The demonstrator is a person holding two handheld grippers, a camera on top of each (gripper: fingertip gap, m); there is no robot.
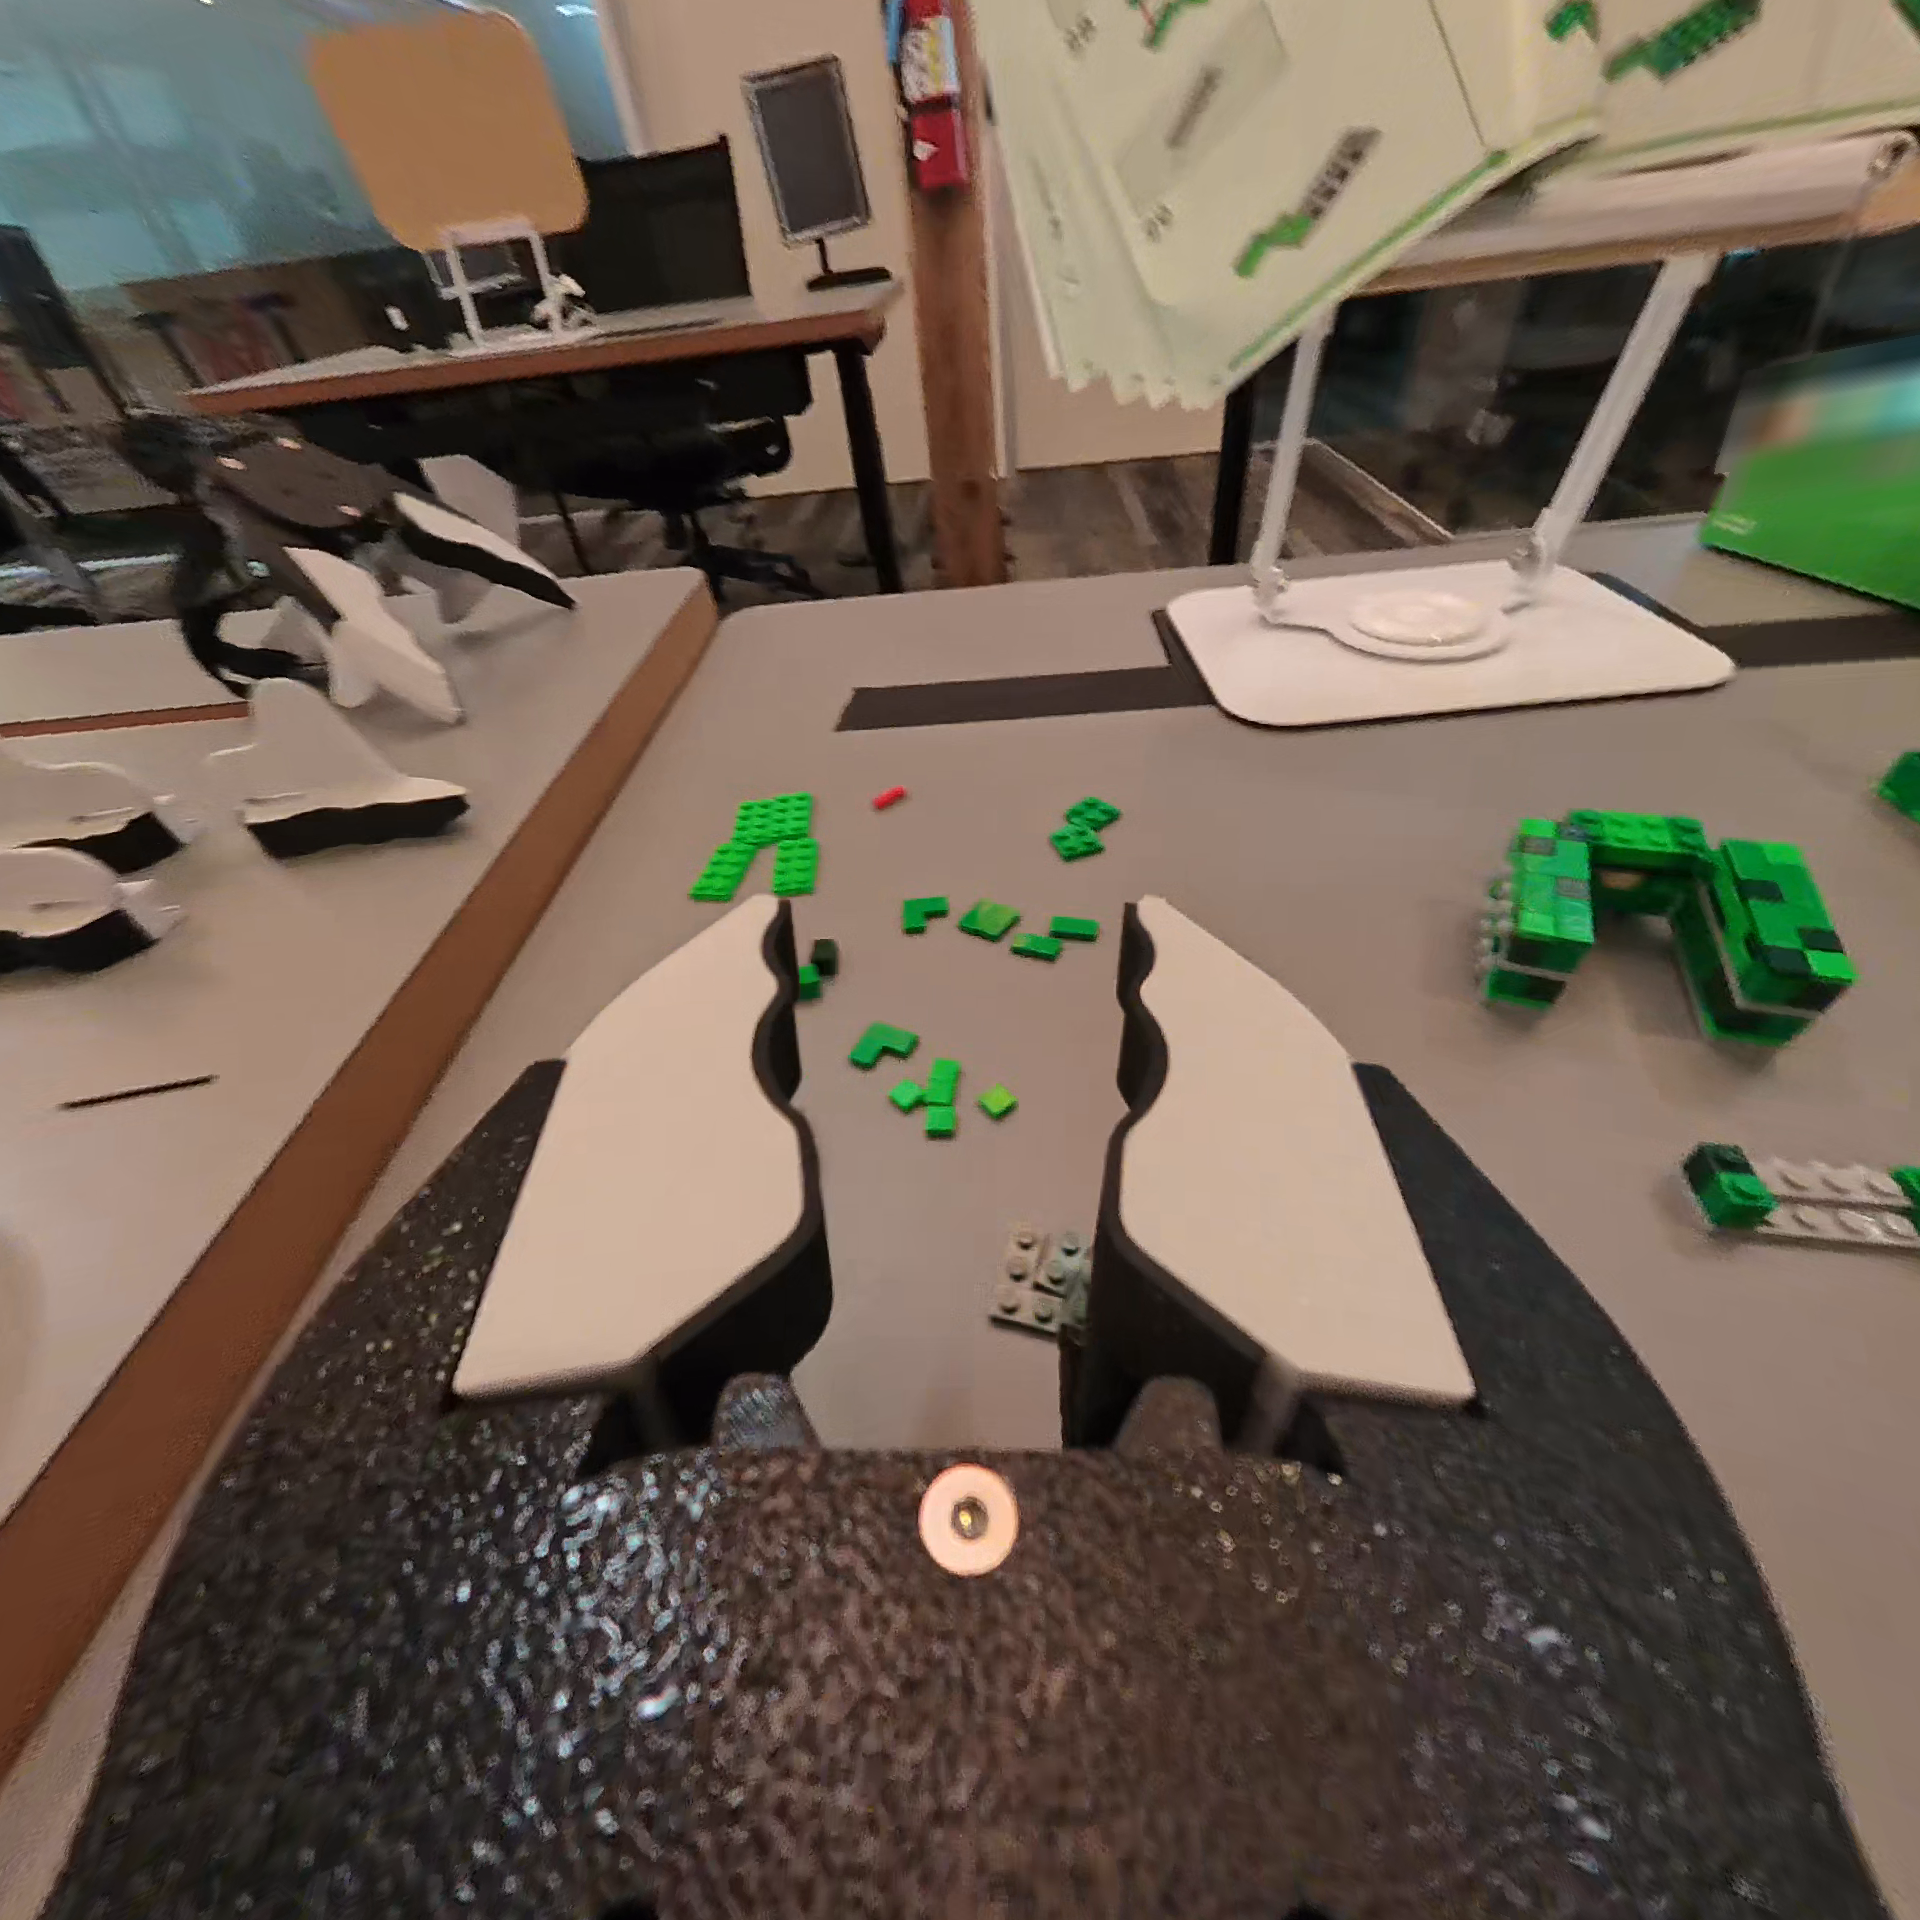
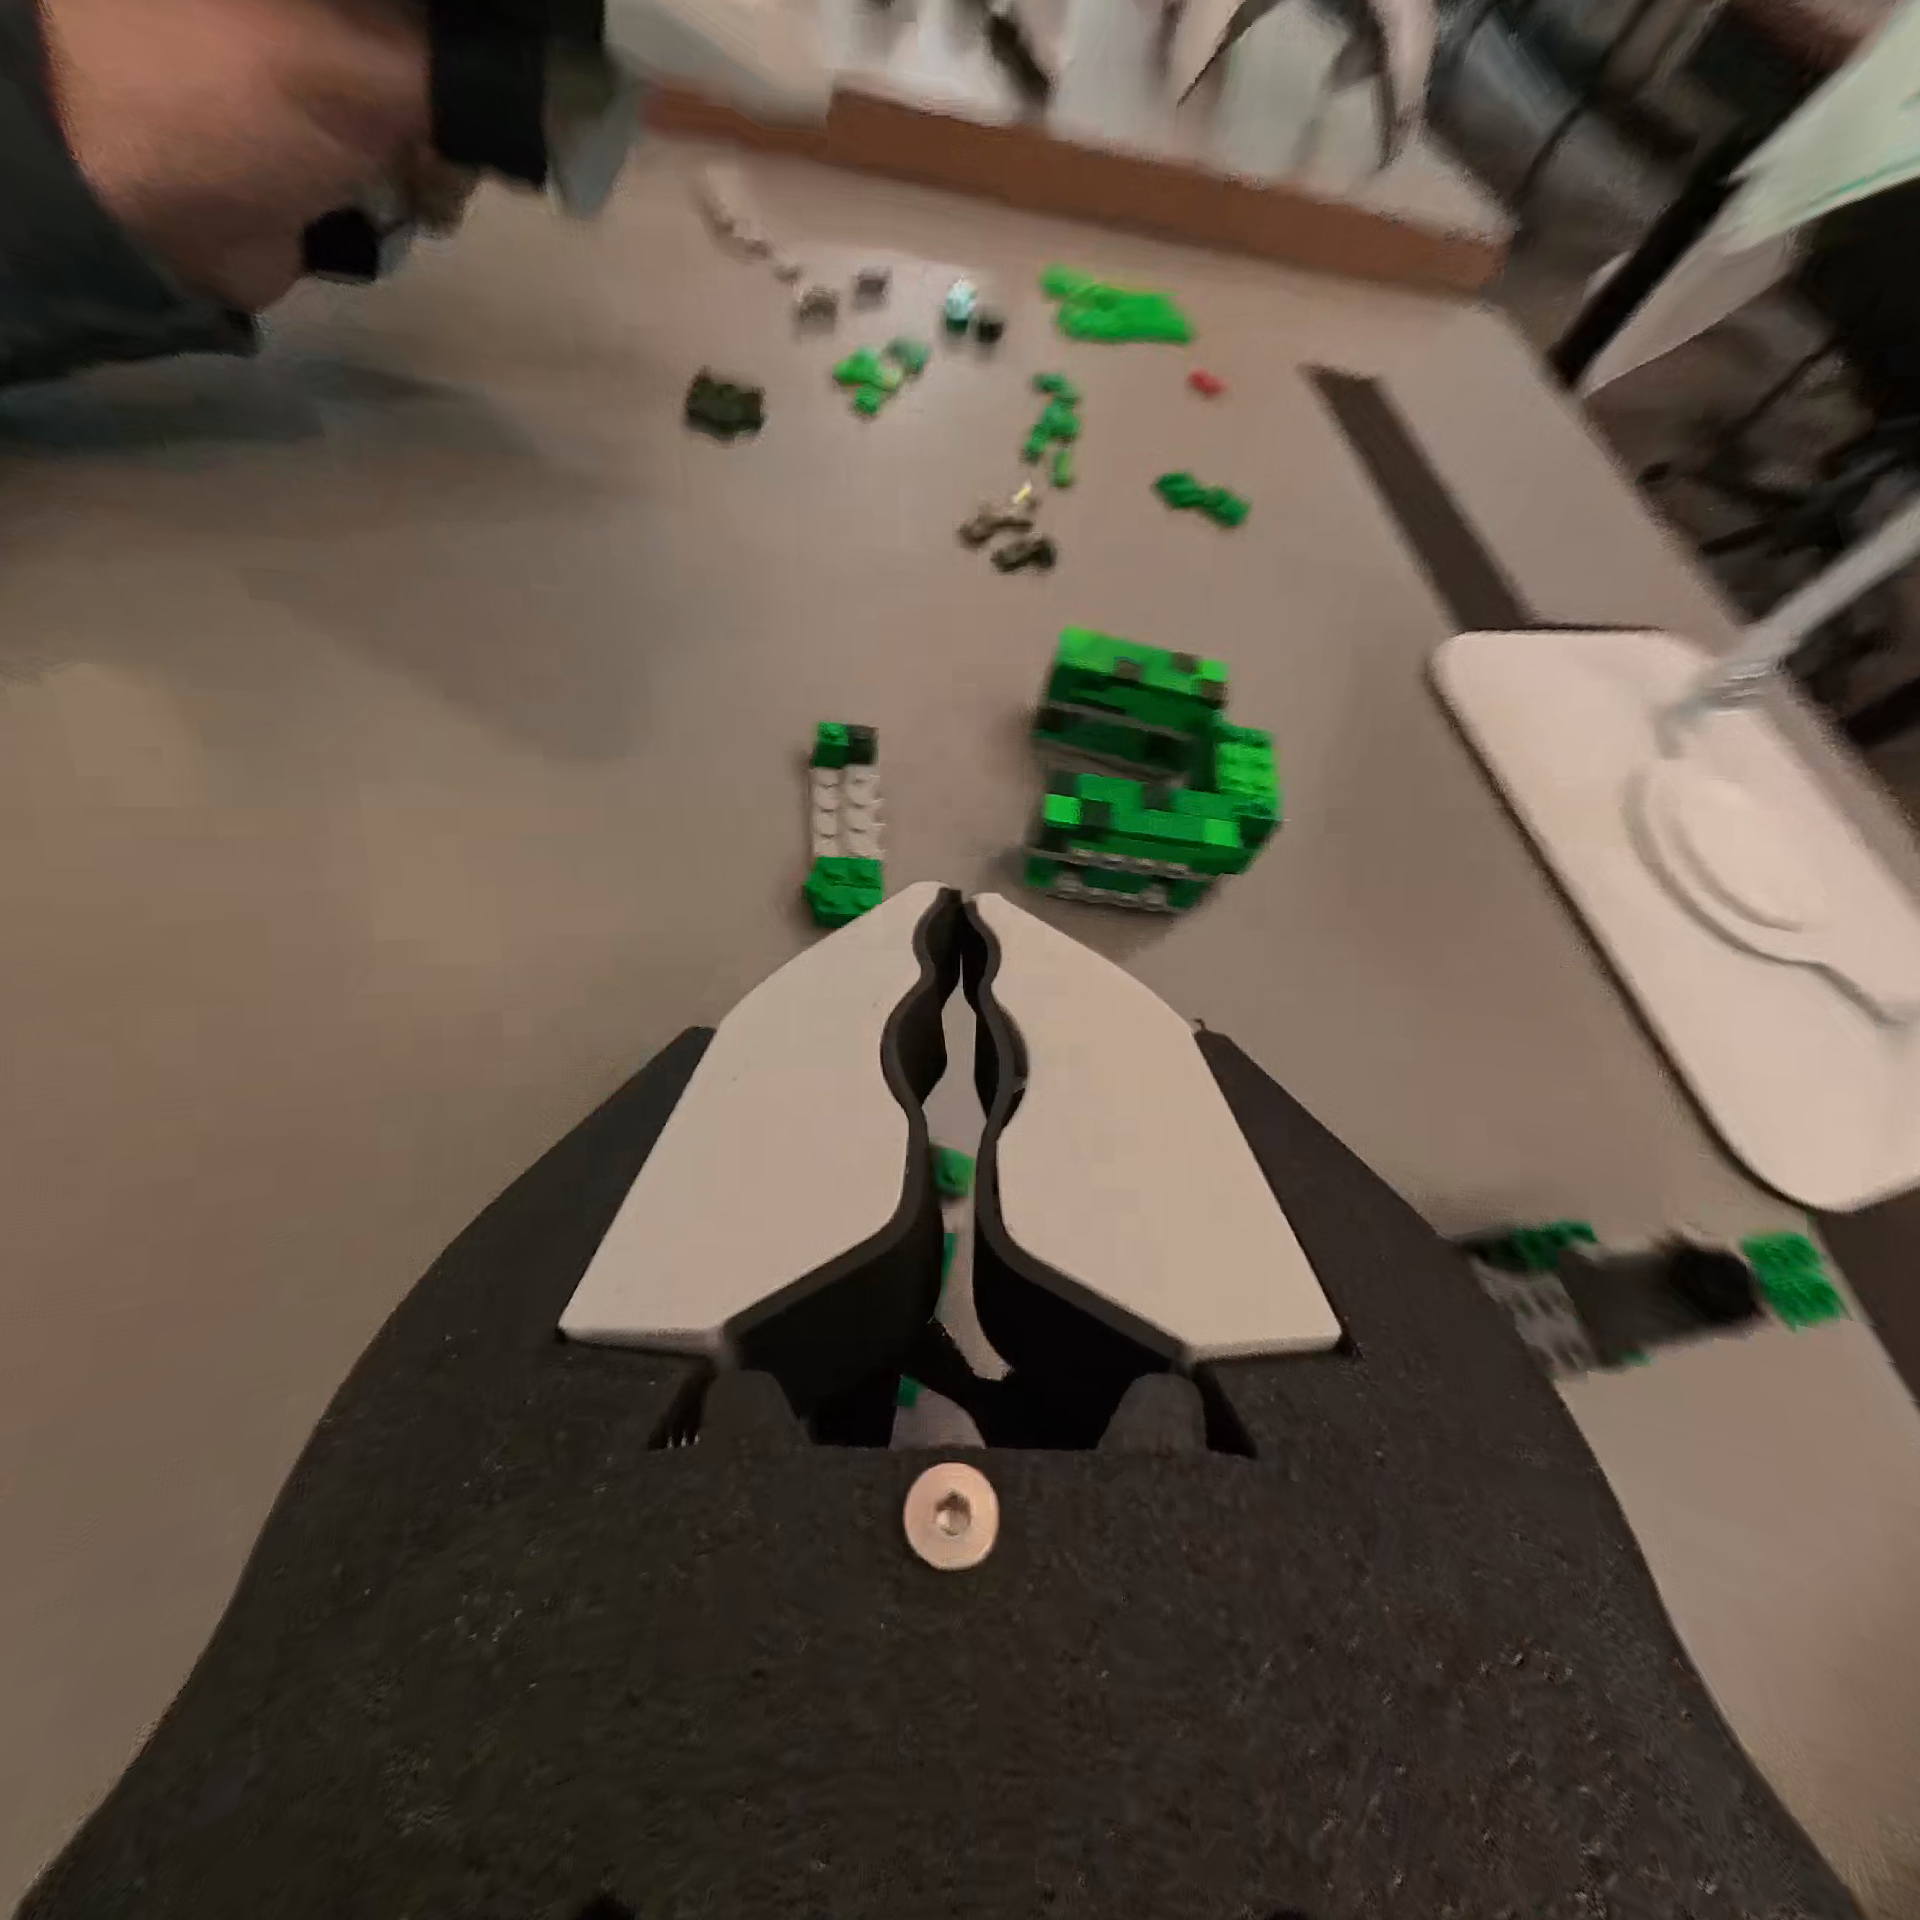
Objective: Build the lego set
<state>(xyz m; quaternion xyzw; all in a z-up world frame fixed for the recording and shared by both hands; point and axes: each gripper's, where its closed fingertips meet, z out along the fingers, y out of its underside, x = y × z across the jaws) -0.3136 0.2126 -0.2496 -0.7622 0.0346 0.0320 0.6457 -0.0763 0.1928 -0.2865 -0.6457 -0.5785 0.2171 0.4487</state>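
My left gripper is open and empty, held low over the grey table. Loose green tiles lie on the table between its fingers, and small grey plates lie by its right finger. A partly built green model stands to the right and also shows in the right wrist view. A grey plate with green bricks at its ends lies just ahead of my right gripper, which is shut with nothing visible at its tips. The right wrist view is blurred.
A white booklet stand holds the open instructions at the back right. Green plates and a red piece lie farther back. Another small green and grey assembly lies right of my right gripper. Spare grippers sit on the adjoining table. There is about 25 cm between the tips of the two grippers.
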